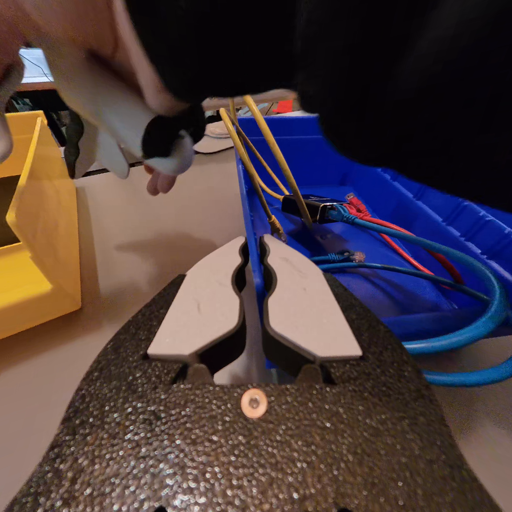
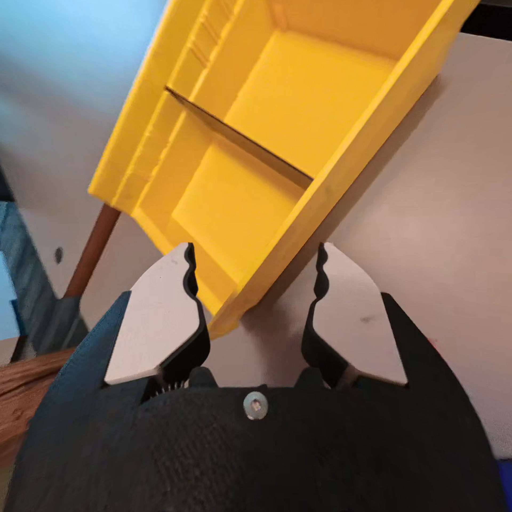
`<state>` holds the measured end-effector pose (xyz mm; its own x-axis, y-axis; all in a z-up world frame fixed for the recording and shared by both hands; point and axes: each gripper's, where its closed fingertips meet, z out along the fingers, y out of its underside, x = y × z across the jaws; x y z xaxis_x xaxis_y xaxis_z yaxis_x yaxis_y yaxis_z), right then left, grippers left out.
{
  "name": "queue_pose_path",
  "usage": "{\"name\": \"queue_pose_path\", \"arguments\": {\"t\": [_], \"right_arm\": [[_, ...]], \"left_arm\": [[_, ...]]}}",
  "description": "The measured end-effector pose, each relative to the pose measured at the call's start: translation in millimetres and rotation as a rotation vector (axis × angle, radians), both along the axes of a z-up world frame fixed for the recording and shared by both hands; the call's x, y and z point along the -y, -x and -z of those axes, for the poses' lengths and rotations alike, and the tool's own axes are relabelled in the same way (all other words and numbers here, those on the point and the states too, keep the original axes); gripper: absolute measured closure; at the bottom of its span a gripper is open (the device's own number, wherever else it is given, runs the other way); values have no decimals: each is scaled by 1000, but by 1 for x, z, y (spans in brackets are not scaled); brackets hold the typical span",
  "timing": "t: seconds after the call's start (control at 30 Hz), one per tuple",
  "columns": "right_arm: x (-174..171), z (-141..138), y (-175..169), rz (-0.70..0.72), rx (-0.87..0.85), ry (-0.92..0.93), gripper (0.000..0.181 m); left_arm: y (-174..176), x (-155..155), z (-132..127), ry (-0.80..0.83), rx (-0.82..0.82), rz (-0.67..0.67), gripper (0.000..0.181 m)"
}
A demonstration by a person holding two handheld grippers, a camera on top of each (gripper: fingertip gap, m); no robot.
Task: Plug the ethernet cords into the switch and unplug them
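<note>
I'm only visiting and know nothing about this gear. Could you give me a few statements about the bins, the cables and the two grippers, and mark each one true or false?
1. The switch lies inside the blue bin. True.
2. The left gripper is spread wide open. False: its fingers are nearly together, straddling the blue bin's wall.
3. A blue cable and a red cable are plugged into the switch. True.
4. The yellow bin is full of cables. False: both its compartments show nothing inside.
5. The right gripper holds a plug. False: it is open and holds nothing, over the yellow bin's corner.
6. A yellow plug lies loose in the blue bin. True.
</note>
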<state>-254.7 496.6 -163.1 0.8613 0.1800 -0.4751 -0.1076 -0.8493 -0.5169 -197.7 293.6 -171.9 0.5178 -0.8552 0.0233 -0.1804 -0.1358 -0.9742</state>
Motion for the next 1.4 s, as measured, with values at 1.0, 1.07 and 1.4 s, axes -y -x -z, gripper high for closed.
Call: {"name": "queue_pose_path", "arguments": {"t": [1.0,1.07,1.4], "right_arm": [[-16,-115,-96,-150,105,19,163],[12,-150,-145,-174,140,-53,164],[196,-119,-445,122,297,-128,163]], "left_arm": [[20,-15,-5,-92,3,-109,176],[31,-21,-5,-103,-16,-144,176],[113,-72,-5,-109,-44,-383,176]]}}
